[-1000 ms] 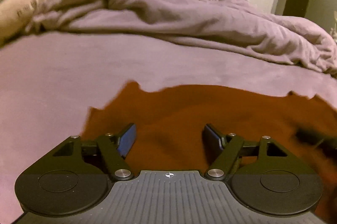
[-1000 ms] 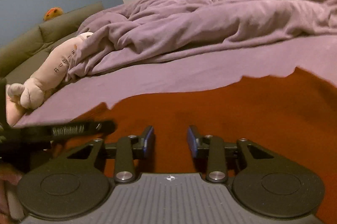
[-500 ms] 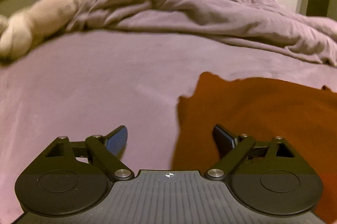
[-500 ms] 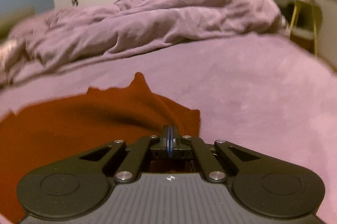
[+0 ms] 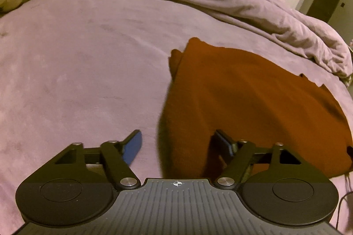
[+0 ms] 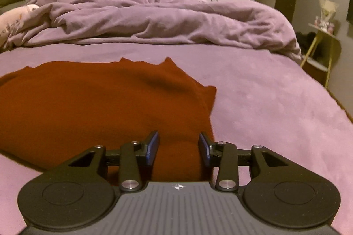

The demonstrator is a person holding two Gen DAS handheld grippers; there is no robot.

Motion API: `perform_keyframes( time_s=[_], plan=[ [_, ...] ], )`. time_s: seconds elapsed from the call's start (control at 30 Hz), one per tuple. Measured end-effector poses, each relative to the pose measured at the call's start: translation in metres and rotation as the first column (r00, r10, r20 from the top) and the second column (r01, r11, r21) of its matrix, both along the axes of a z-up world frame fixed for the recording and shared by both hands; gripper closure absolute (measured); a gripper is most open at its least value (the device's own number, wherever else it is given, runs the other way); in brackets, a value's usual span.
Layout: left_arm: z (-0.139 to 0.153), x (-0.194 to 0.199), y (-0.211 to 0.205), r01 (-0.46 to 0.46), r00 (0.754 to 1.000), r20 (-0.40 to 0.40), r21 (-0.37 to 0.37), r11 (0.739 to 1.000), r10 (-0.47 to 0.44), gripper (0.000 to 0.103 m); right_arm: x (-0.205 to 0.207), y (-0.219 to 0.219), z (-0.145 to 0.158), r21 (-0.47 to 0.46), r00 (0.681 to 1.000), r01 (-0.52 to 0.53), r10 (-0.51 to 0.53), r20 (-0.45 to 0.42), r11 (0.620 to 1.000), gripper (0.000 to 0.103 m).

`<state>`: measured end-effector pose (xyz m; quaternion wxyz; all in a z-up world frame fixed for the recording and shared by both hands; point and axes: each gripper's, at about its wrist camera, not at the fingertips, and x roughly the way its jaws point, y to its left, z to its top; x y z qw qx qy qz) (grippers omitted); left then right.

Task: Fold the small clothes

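I have the rust-red garment [image 5: 253, 107] lying flat on the bed [image 5: 77, 62], already doubled over by the look of the layered edge at its far left corner. My left gripper [image 5: 177, 144] sits at the garment's left edge: that edge runs between the fingers, with the right finger over the cloth and the left finger over bare sheet. Its jaws are closing, but the pads are not yet pressing on anything, so it holds nothing. My right gripper [image 6: 178, 147] is at the garment's opposite edge, cloth showing between its fingers; the jaws are opening, released, with no cloth pinched.

My worry from here is the next grasp. With the left gripper straddling the edge, it could close on the top layer alone, or catch the sheet along with the cloth, and then a lift would drag the bedding and pull the fold apart. The right gripper is set over a soft bump of cloth; closing there might bunch the cloth rather than take a clean corner, leaving the next fold crooked. The rumpled duvet [image 6: 165, 20] lies well ahead and out of the way.
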<state>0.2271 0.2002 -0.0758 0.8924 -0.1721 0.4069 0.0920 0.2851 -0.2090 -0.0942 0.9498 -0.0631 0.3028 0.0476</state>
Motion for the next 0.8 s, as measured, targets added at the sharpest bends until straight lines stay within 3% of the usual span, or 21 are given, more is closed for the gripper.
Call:
perform_keyframes(
  time_s=[0.23,0.3,0.47,0.8],
  plan=[
    [0.002,-0.001,-0.001,0.024,1.0,-0.002,-0.015,1.0,-0.024,0.046,0.002,0.001,-0.005,-0.043,1.0,0.013,-0.013,-0.003,0.999,0.052],
    [0.003,-0.001,0.0,0.044,0.999,0.005,-0.037,0.998,-0.044,0.06,0.003,0.001,-0.005,-0.051,1.0,0.011,-0.011,-0.002,0.999,0.049],
    [0.007,-0.002,0.003,0.064,0.998,0.023,-0.055,0.996,-0.063,0.085,0.001,0.005,-0.003,-0.102,1.0,-0.003,0.003,0.006,0.995,0.049],
    [0.012,-0.016,0.023,0.031,0.998,0.057,-0.098,0.995,-0.026,0.091,-0.007,-0.004,0.004,-0.064,1.0,0.03,-0.03,-0.002,0.997,0.048]
  ],
)
